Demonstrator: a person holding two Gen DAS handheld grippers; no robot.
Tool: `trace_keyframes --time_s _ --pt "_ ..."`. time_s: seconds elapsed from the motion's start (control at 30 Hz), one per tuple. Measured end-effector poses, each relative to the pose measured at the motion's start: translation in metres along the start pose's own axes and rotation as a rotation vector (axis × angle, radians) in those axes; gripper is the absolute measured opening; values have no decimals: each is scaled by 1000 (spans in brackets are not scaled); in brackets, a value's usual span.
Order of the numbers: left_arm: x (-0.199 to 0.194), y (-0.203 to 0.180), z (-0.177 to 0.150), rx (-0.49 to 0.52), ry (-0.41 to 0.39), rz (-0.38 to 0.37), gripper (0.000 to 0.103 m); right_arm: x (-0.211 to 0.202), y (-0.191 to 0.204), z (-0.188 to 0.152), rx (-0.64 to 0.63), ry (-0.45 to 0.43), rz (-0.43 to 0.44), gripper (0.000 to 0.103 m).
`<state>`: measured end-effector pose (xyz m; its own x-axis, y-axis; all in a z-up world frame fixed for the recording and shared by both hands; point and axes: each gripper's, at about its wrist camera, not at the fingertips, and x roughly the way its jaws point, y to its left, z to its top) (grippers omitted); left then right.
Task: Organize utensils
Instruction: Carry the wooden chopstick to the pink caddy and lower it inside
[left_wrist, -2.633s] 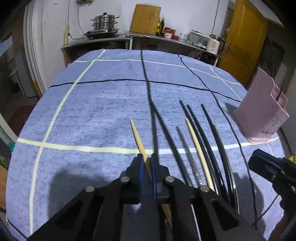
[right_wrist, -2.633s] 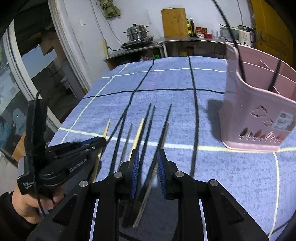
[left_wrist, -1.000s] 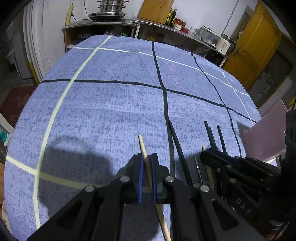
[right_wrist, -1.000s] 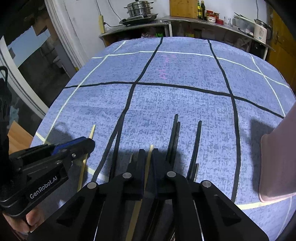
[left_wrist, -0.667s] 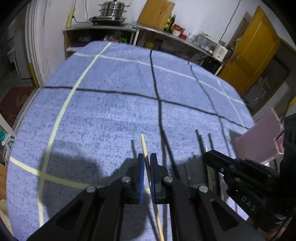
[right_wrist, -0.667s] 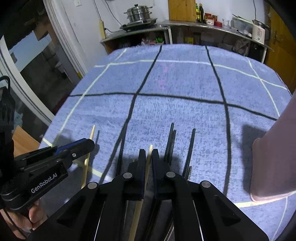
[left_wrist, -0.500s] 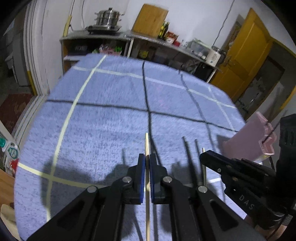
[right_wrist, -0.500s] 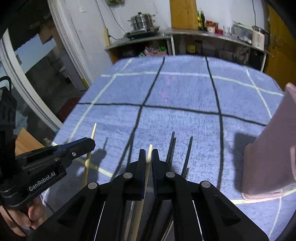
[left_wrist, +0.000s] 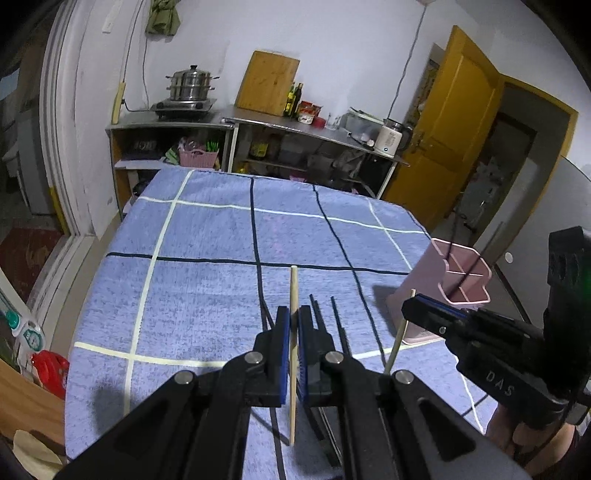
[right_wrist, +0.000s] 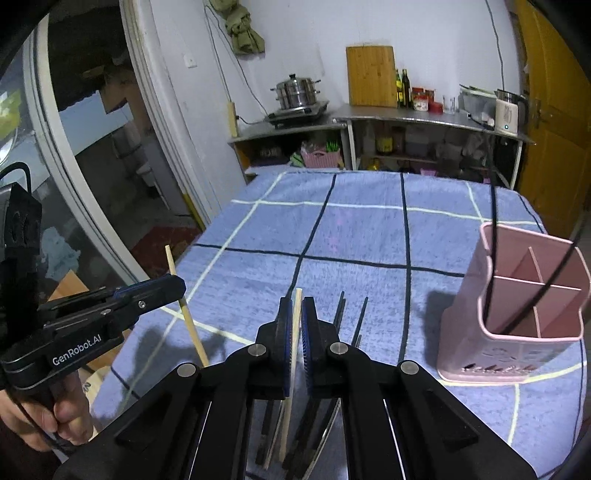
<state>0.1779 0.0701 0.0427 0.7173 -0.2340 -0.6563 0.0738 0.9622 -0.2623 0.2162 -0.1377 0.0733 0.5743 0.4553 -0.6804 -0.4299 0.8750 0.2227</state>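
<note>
From where I steer, the blue checked tabletop (left_wrist: 207, 280) fills both views, with the pink holder (right_wrist: 517, 306) at about two o'clock. To do this carry well, I'd keep both sticks upright and drop them into one compartment, clear of the dividers. The left gripper (left_wrist: 292, 332) has its jaws pinching one pale wooden chopstick (left_wrist: 293, 295); the right gripper (right_wrist: 294, 325) pinches a second chopstick (right_wrist: 297, 299). Black chopsticks (right_wrist: 341, 306) lie below.
</note>
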Motion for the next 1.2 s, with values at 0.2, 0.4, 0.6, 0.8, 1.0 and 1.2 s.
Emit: trace_keyframes --time_s 0.2,0.4,0.6,0.8,1.0,1.2 --pt "-21 -11 0 15 -22 -24 5 -27 -3 -1 9 -45 -1 4" --pt "-25 -33 4 45 -23 -62 5 -48 -13 1 28 -80 -11 4" --pt "-18 -59 12 79 -17 -126 5 -73 -32 -2 50 -116 -48 4" --pt "-4 -94 27 120 -6 -201 5 -98 -62 0 89 -157 -109 4" --pt "8 -138 52 174 -37 -278 5 -125 -90 10 121 -207 -171 4" --pt "16 -168 81 184 -73 -326 5 -151 -112 25 145 -261 -209 4"
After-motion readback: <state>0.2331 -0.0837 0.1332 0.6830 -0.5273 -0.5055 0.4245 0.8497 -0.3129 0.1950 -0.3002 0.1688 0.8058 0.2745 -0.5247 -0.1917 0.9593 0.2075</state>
